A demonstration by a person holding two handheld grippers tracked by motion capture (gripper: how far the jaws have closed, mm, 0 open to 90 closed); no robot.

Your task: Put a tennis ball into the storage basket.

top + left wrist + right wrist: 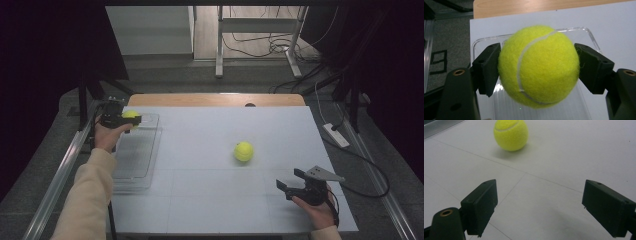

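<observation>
My left gripper (131,119) (539,67) is shut on a yellow tennis ball (539,66) (130,114), its two black pads pressing the ball's sides. It holds the ball above the far end of a clear plastic tray (135,155) (584,31) at the table's left. A second yellow tennis ball (243,151) (510,134) lies loose on the white table near the middle. My right gripper (289,180) (540,207) rests at the front right, open, its jaws wide apart with nothing between them, pointing toward that ball from some way off.
The white table top (215,200) ends at a wooden strip (215,99) along the far edge. A metal rail (60,172) runs down the left side. Cables and a power strip (336,135) lie on the floor to the right.
</observation>
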